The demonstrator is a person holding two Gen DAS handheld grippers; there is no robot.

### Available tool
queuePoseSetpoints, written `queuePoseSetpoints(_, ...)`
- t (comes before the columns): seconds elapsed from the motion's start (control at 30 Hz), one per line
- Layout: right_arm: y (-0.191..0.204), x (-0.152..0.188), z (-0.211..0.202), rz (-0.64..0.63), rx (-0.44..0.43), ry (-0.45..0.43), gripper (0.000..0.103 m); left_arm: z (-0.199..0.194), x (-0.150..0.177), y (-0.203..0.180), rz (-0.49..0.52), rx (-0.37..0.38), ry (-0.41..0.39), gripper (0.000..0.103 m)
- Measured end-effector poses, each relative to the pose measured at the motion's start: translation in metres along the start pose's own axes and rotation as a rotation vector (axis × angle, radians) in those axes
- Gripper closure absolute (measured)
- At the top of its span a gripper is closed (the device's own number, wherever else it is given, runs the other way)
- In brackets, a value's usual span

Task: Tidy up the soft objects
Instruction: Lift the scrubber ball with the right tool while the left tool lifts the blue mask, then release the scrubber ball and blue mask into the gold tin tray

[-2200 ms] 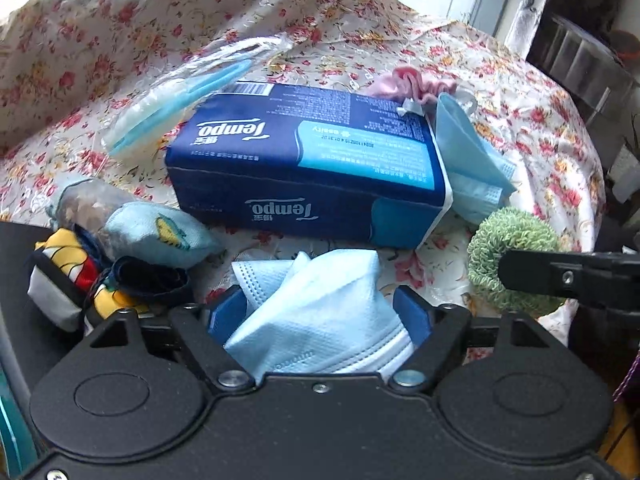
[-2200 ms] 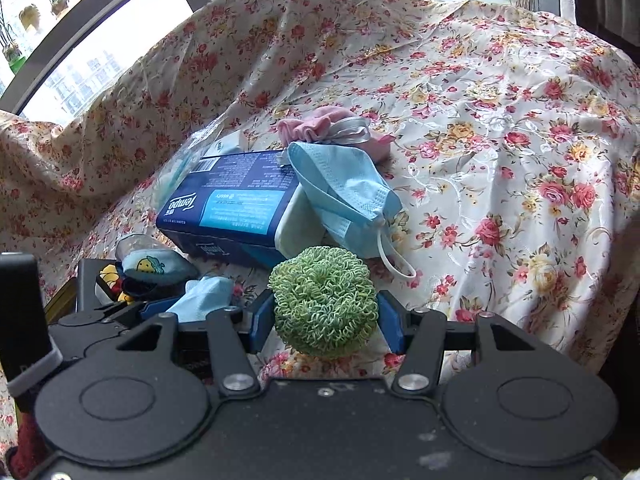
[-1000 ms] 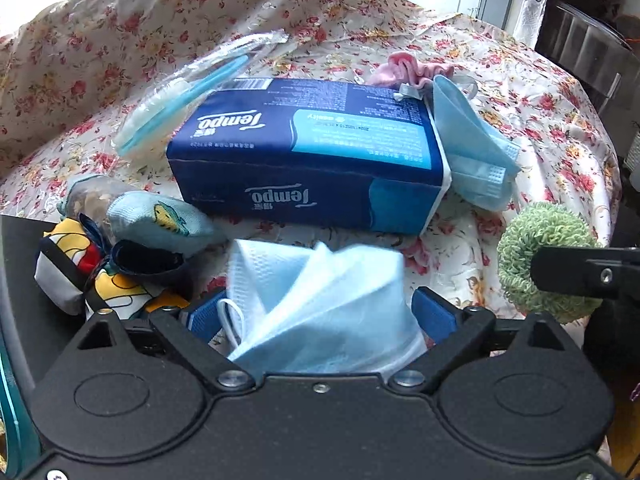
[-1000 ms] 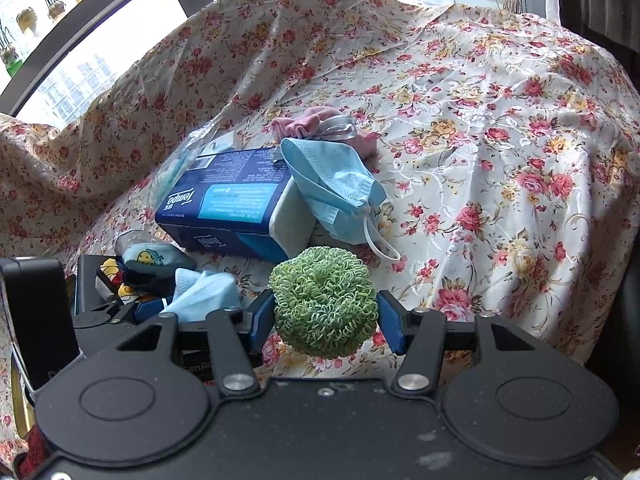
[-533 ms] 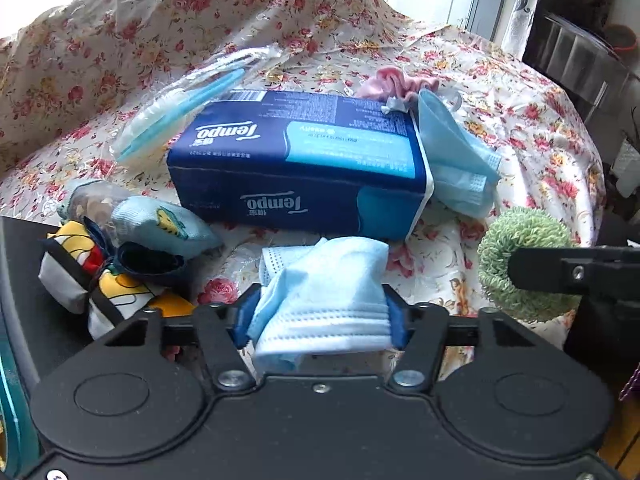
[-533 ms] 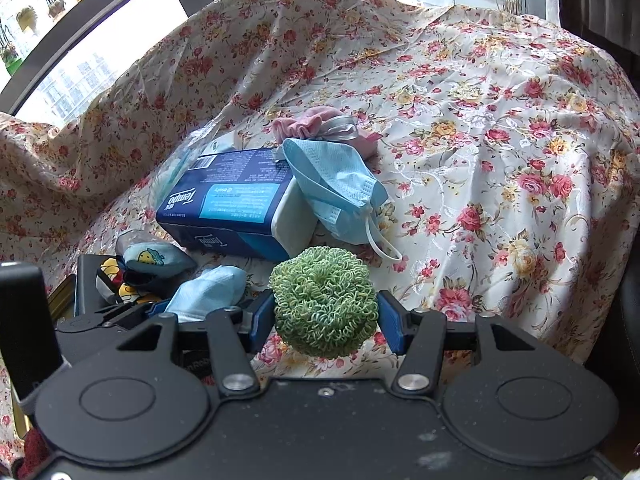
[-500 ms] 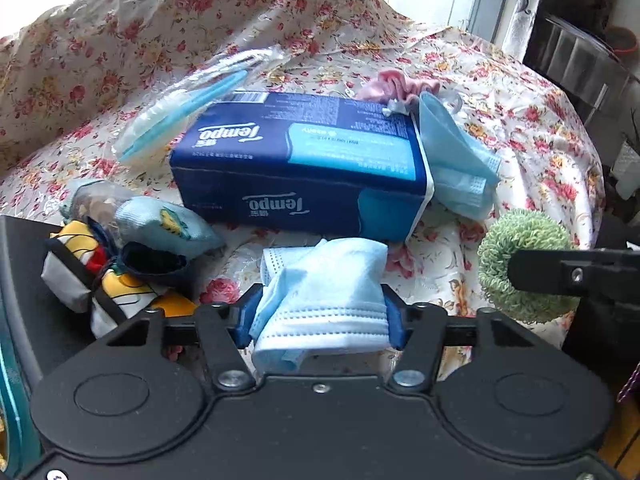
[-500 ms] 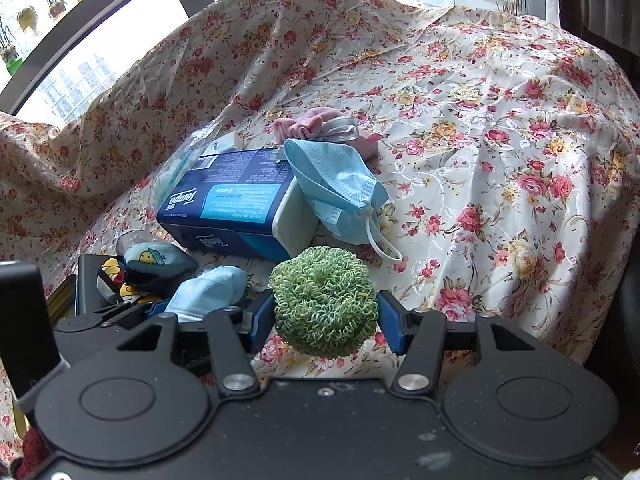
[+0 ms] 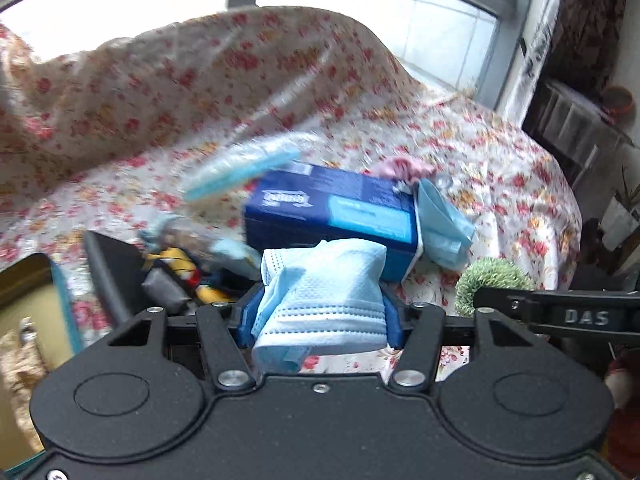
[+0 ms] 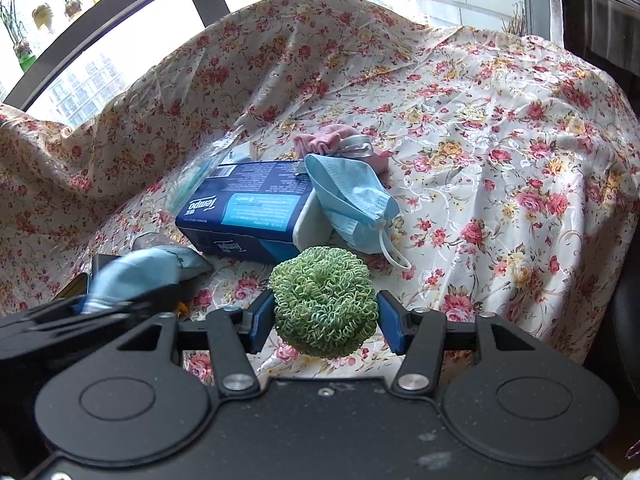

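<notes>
Face mask and green scrubber ball, each clamped in its own gripper above a flowered desk cloth.

Low in the left wrist view, the left gripper has its blue pads pressed against a crumpled light-blue face mask. Low and central in the right wrist view, the right gripper is closed on the curly green scrubber ball. Behind them, mid-frame, a dark blue Tempo tissue pack lies on the floral cloth. A second blue mask leans against the pack's right end, with a pink scrunchie just behind it. At the far left of the left wrist view, blurred, sits an open tin.
</notes>
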State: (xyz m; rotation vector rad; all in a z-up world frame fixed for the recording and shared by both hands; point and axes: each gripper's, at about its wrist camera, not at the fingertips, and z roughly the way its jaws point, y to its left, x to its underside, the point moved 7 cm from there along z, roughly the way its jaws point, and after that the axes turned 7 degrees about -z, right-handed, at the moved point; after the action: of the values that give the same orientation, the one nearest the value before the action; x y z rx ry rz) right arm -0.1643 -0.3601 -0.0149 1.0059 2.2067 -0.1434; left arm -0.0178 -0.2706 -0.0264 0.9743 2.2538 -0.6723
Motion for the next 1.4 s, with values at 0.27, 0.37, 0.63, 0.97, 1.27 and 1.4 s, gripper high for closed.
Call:
queuePoseSetpoints(0.27,0.018,-0.001,-0.007,-0.044,-0.010,-0.002,0.049,-0.049,0.004,0.056,-0.097,-0.117,-0.049,0.048)
queuePoseSetpoints(0.37,0.029,-0.001,-0.009,-0.070,-0.020,-0.001,0.049,-0.065,0.012,0.086,-0.155,-0.196,-0.060,0.048)
queuePoseSetpoints(0.63,0.090,-0.006,-0.008,-0.182,-0.115,0.011,0.049,-0.087,0.023,0.170,-0.315,-0.378,-0.080,0.048)
queuePoseSetpoints(0.97,0.246,-0.018,-0.006,-0.434,-0.346,-0.034,0.049,-0.103,0.005,0.253,-0.409,-0.589,-0.140,0.048)
queuePoseSetpoints(1.27,0.326,-0.015,0.017,-0.506,-0.425,-0.046,0.026,-0.104,0.008,0.285,-0.447,-0.708,-0.142,0.022)
queuePoseSetpoints(1.4,0.308,-0.007,0.022,-0.498,-0.394,-0.015,0.026,-0.098,0.015,0.284,-0.453,-0.695,-0.113,0.022)
